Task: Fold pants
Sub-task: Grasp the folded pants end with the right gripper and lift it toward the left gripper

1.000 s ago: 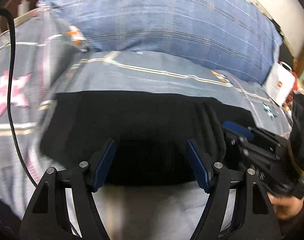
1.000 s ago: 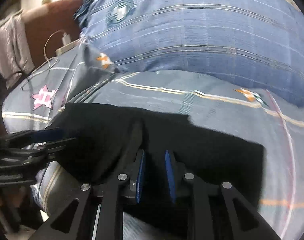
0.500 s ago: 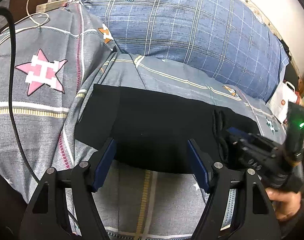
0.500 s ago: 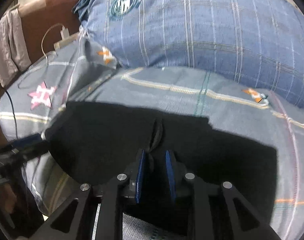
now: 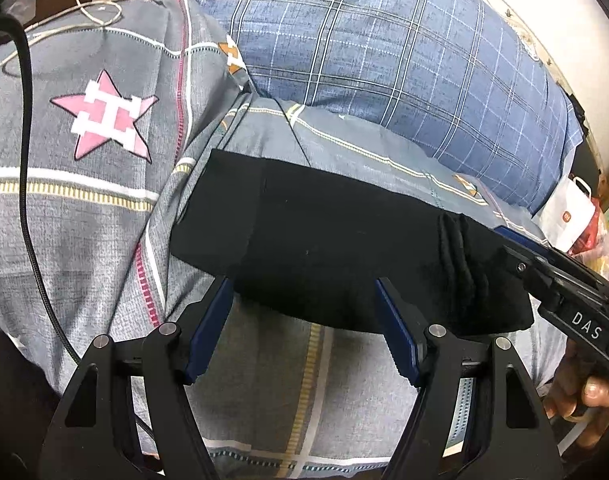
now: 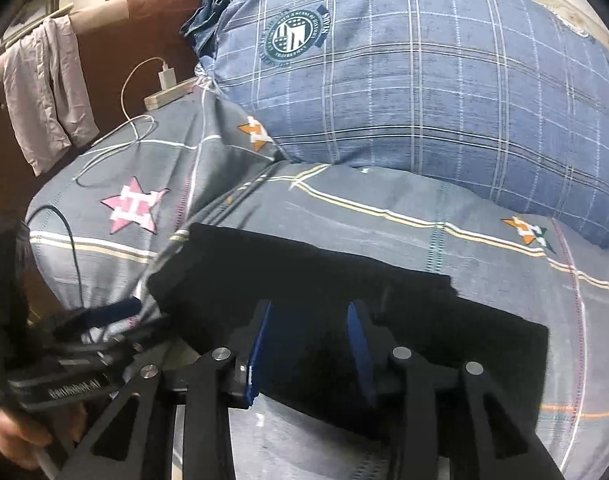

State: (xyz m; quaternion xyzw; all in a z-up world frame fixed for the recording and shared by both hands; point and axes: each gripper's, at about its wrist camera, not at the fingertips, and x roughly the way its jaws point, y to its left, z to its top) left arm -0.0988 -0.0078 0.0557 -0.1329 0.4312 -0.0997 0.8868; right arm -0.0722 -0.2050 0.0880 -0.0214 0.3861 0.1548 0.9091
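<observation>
The black pants point(image 5: 324, 248) lie folded in a flat rectangle on the grey patterned bedsheet point(image 5: 84, 208); they also show in the right wrist view point(image 6: 344, 280). My left gripper point(image 5: 304, 320) is open and empty, just in front of the near edge of the pants. My right gripper point(image 6: 310, 340) is open, its blue pads over the near edge of the pants with nothing pinched. In the left wrist view it point(image 5: 544, 264) rests at the bunched right end of the pants.
A large blue plaid pillow point(image 6: 424, 80) lies behind the pants. A white charger and cable point(image 6: 164, 80) lie at the bed's far left by the brown headboard. A black cable point(image 5: 24, 200) runs along the left. A white bag point(image 5: 568, 216) sits at the right.
My right gripper has opened and let go of the pants. My left gripper has drawn back off the pants toward their near edge. The pants now lie flat.
</observation>
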